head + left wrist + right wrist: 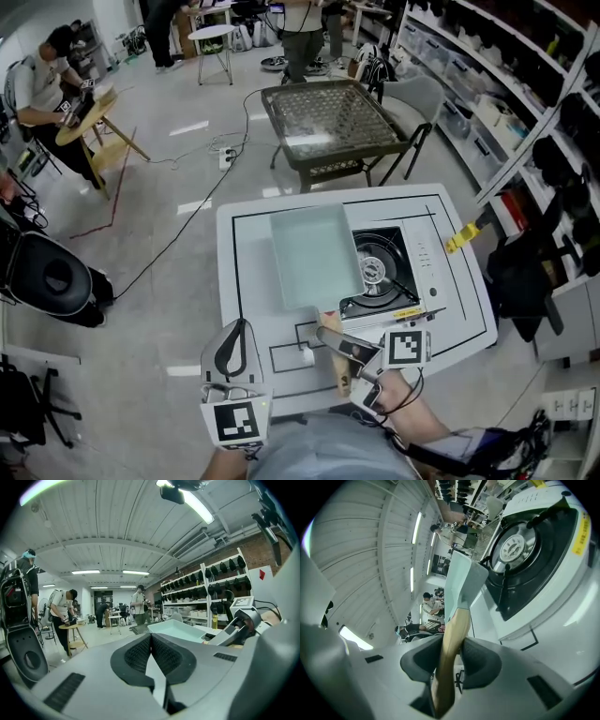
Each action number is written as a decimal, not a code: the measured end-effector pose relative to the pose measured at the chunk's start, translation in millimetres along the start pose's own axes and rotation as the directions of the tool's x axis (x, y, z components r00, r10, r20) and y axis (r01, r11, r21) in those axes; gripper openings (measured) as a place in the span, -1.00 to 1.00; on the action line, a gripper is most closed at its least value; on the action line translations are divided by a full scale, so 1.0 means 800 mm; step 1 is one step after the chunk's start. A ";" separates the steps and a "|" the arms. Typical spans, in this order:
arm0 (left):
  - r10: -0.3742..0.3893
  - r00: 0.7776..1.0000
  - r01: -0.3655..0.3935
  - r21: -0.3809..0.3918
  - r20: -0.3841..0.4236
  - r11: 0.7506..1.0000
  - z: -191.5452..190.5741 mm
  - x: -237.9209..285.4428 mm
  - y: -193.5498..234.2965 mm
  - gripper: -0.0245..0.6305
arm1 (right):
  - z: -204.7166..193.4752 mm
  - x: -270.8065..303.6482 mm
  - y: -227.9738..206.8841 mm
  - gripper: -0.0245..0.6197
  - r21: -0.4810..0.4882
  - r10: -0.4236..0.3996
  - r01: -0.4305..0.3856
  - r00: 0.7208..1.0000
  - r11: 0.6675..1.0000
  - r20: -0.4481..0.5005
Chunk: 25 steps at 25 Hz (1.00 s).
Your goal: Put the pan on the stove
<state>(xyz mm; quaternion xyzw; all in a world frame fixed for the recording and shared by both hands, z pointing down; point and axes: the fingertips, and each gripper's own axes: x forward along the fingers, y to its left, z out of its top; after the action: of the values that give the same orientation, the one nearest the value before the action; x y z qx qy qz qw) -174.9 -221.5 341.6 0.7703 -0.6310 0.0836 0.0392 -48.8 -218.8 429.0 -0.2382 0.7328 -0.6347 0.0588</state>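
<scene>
A pale green rectangular pan (314, 255) lies over the white table (248, 281), its right edge at the left side of the portable gas stove (380, 267). The pan's wooden handle (336, 364) points toward me, and my right gripper (342, 349) is shut on it. In the right gripper view the handle (451, 639) runs between the pads up to the pan (461, 581), with the round burner (513, 545) to its right. Whether the pan rests on the table I cannot tell. My left gripper (232, 352) hangs shut and empty near the table's front edge, its jaws touching (151, 653).
A yellow item (461, 237) sticks out at the table's right edge. Beyond stands a wicker-top table (337, 122) with a chair (412, 103). Shelves (525, 103) line the right side. A person sits at a round wooden table (89, 117) on the left, and a cable crosses the floor.
</scene>
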 end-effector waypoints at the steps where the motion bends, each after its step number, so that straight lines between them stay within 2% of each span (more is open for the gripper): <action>1: -0.002 1.000 0.002 0.002 0.000 1.000 0.002 0.004 -0.010 -0.87 | 0.006 -0.010 -0.004 -0.51 0.002 -0.005 0.005 1.000 1.000 0.004; 10: -0.043 0.999 0.043 0.003 0.001 0.999 0.014 0.040 -0.106 -0.87 | 0.062 -0.089 -0.035 -0.50 -0.023 -0.008 0.008 0.999 1.000 0.032; 12: -0.048 0.999 0.048 0.003 0.001 0.999 0.014 0.047 -0.122 -0.87 | 0.068 -0.106 -0.047 -0.50 -0.005 -0.037 0.037 0.999 0.999 0.038; 20: -0.069 0.998 0.069 -0.006 0.009 0.998 0.016 0.075 -0.178 -0.87 | 0.092 -0.154 -0.078 -0.50 0.048 -0.073 0.071 0.996 0.996 0.049; 25: -0.066 0.998 0.066 -0.016 0.001 0.998 0.009 0.085 -0.195 -0.87 | 0.106 -0.161 -0.088 -0.50 -0.001 -0.046 0.046 0.999 0.999 0.028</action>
<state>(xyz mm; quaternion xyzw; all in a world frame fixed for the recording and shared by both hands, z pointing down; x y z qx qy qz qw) -8.5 -256.8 353.7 0.7905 -0.6058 0.0770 0.0477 116.3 -246.3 452.7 -0.2639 0.7269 -0.6317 0.0541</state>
